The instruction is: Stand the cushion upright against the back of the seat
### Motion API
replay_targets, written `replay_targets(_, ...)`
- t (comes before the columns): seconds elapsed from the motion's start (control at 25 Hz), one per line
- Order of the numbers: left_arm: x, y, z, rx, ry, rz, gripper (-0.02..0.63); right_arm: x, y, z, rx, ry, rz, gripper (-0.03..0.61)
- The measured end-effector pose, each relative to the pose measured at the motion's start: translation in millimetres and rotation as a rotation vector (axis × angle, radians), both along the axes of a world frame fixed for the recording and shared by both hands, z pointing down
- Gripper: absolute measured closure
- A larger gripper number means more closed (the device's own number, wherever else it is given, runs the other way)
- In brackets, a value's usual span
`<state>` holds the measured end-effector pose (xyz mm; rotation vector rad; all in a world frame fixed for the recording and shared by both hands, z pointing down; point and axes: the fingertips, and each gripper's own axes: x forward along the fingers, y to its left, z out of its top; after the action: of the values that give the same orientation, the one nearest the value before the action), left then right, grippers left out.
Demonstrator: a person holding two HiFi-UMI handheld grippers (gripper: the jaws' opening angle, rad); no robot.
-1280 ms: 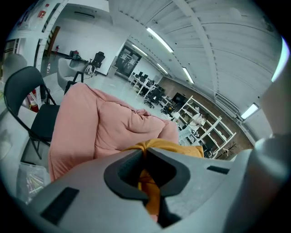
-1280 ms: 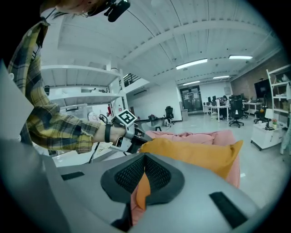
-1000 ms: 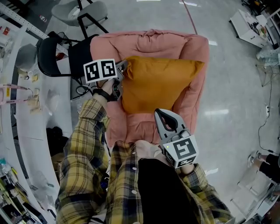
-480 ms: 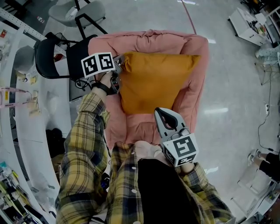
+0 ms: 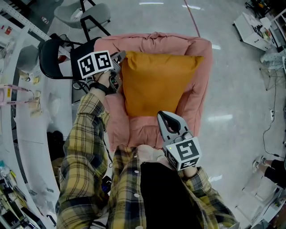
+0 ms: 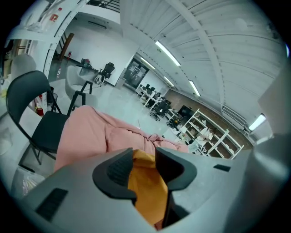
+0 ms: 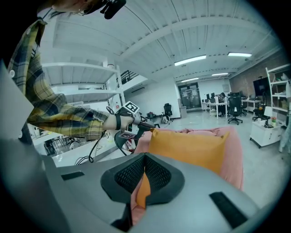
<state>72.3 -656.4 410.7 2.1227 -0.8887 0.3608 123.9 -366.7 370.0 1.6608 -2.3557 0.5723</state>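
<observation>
An orange cushion (image 5: 156, 82) stands against the back of the pink padded seat (image 5: 202, 58). My left gripper (image 5: 118, 57) is at the cushion's upper left corner. Its jaws have just been opening and now stand apart. In the left gripper view the cushion (image 6: 148, 186) shows in the gap of the left gripper (image 6: 144, 159), with neither pad pressing on it. My right gripper (image 5: 164, 117) hovers over the seat's front, below the cushion, shut with nothing in it. In the right gripper view the right gripper (image 7: 144, 169) points at the cushion (image 7: 191, 145).
A black folding chair (image 5: 53, 58) stands close to the seat's left side, behind my left gripper. A grey stool (image 5: 85, 11) is farther back. A white bench (image 5: 27, 112) runs along the left. Shiny floor lies to the right of the seat.
My left gripper has lifted and drawn back from the cushion's upper left corner, and its jaws have opened. The cushion stays up against the seat back. The right gripper has kept still.
</observation>
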Motion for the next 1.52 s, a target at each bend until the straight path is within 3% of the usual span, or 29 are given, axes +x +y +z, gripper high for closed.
replay_targets(0.36, -1, 56, -21, 0.069, -0.014, 0.057, 0.466, 2, 29, -16, 0.055, 0.013, 0.014, 0.56)
replay_targets(0.52, 6, 105, -39, 0.108, 0.027, 0.09, 0.466, 9, 54, -28, 0.087, 0.021, 0.034, 0.56)
replay_targets(0.8, 13, 226, -67, 0.172, 0.087, 0.138, 0.485, 8, 133, -47, 0.128, 0.035, 0.028, 0.56)
replay_targets(1.0, 17, 333, -88, 0.226, 0.139, 0.157, 0.535, 5, 207, -59, 0.155, 0.053, 0.018, 0.56)
replay_targets(1.2, 12, 430, -99, 0.259, 0.141, 0.169, 0.581, 5, 266, -65, 0.164, 0.064, 0.011, 0.56)
replay_targets(1.52, 8, 523, -105, 0.298, 0.147, 0.237, 0.609, 7, 308, -78, 0.187, 0.072, 0.021, 0.56)
